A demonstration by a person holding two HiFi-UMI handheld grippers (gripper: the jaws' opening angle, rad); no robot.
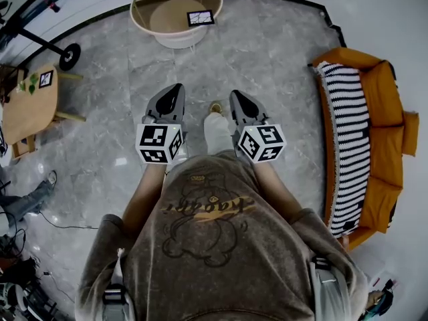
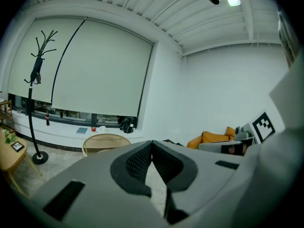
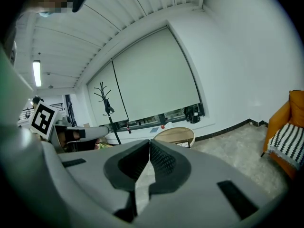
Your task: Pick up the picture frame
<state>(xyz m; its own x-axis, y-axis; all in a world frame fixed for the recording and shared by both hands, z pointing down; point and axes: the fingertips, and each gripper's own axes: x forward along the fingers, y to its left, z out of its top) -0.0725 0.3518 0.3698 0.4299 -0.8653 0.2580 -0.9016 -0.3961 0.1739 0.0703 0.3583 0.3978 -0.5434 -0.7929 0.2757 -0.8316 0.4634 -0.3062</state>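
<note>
Grey floor (image 1: pixel 267 45) carries one round table (image 1: pixel 136 19) bearing one picture frame (image 1: pixel 200 18).

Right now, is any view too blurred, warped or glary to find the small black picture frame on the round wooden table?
Head view: sharp, evenly lit, fisheye bends the edge of the grey stone floor; the small black picture frame on the round wooden table reads clearly. Left gripper view: dark corners, ceiling lamp glaring at top. Right gripper view: equally warped, frame not discernible.
</note>
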